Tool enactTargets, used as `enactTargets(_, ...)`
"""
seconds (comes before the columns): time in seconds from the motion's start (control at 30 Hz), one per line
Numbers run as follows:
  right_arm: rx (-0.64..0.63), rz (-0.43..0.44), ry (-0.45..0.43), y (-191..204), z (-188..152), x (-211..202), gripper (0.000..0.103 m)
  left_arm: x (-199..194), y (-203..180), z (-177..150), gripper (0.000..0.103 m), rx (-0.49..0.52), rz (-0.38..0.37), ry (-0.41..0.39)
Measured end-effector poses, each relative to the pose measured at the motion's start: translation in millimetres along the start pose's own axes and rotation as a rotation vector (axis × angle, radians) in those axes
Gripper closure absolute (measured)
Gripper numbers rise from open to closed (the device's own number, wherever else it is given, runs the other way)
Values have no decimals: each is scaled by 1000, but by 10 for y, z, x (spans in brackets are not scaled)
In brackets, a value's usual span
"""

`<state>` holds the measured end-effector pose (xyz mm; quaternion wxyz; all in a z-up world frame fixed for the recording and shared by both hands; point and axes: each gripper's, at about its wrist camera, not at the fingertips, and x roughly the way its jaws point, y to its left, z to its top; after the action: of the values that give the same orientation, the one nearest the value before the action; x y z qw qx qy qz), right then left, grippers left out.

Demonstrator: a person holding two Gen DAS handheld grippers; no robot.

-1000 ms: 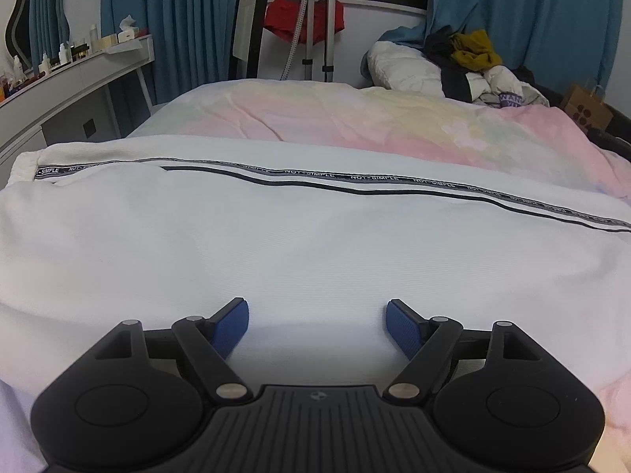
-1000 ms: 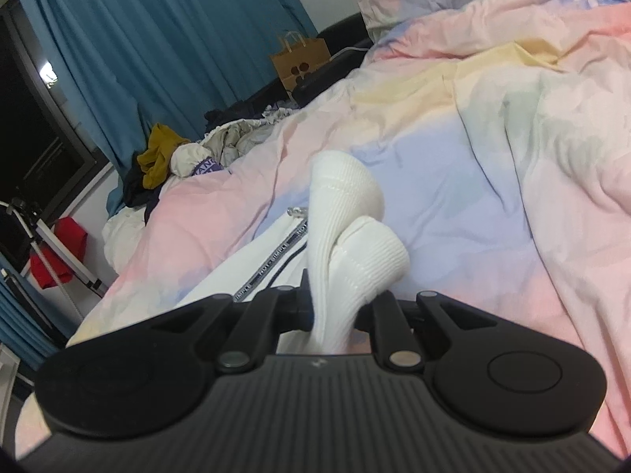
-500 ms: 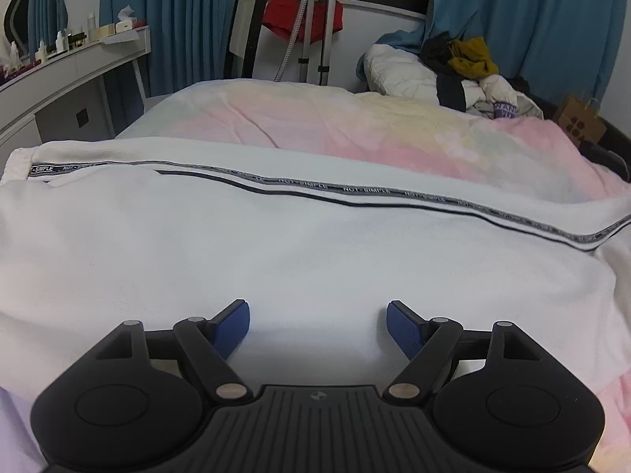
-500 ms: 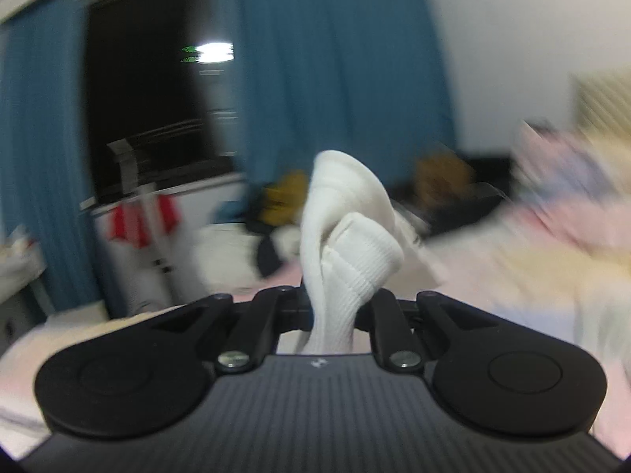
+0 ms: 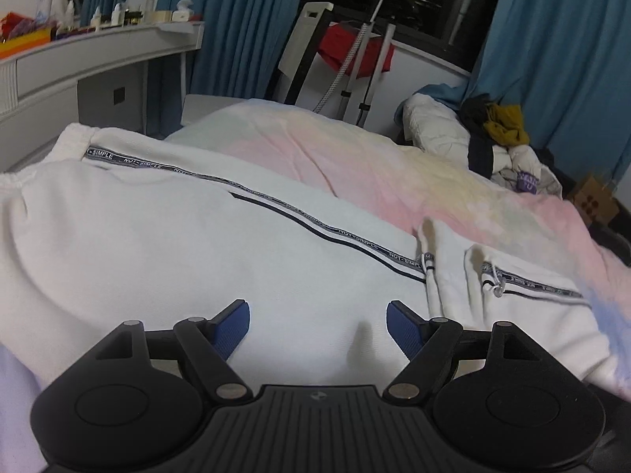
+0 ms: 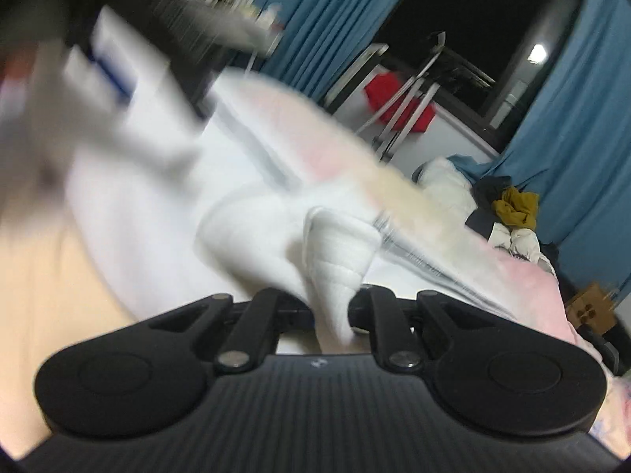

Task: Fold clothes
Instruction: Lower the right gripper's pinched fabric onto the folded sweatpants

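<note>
Jaws of the right gripper (image 6: 329, 311) are clamped on a bunched ribbed cuff (image 6: 339, 244) of the white garment (image 5: 165, 244), which lies spread over the pastel bed (image 5: 394, 165), while those of the left gripper (image 5: 317, 321) stand wide apart just above the cloth, holding nothing. With only one small pinch of fabric carrying the fold and the right view heavily blurred, the cuff could slip free or land skewed, and nothing pins the body against dragging. Counted: one garment, two grippers, two cord ends (image 5: 428, 264) near the striped hem.
</note>
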<state>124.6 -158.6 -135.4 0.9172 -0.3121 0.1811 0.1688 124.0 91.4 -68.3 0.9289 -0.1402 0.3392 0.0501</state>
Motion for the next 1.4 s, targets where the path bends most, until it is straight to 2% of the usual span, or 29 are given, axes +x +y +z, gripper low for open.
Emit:
enactTargets(0.07,8,-13,-12,-3,-20,-10,91,-19,-13,16,25,-4,-11,-6)
enactTargets(0.23,73,-17,-97,-155,189,-162,90,-137,-62,67,25,-6,-36,-55)
enactTargets(0.47,71,29,-70,-5,213,-133,90,-190,12,102,25,-69,-47,-74)
enactTargets(0.63,112,65,-160,-60,408,-357,90,-257,115,152,25,-131,-58,-101)
enactTargets(0.7,100,102,-153,24,402,-311,90,-267,150,156,25,-147,-58,-104)
enactTargets(0.8,119,147,-93,147,234,-125,90,-255,166,148,25,-147,-49,-96)
enactTargets(0.9,177,174,-95,127,199,-85,89,-288,174,128,25,-143,-47,-82)
enactTargets(1.07,244,209,-102,42,202,-130,85,-659,404,88,24,-156,-35,-95)
enactTargets(1.13,275,230,-101,18,184,-158,80,-875,647,81,23,-223,-24,-111)
enactTargets(1.2,337,263,-100,-56,164,-171,76,-1062,932,47,17,-318,-26,-121)
enactTargets(1.27,402,299,-102,-176,156,-145,66,-1175,1183,-31,15,-413,-16,-120)
enactTargets(1.33,466,341,-107,-239,140,-199,38,-1231,1349,-77,15,-482,4,-132)
enactTargets(1.4,496,371,-115,-217,115,-318,24,-1222,1485,-65,14,-544,1,-138)
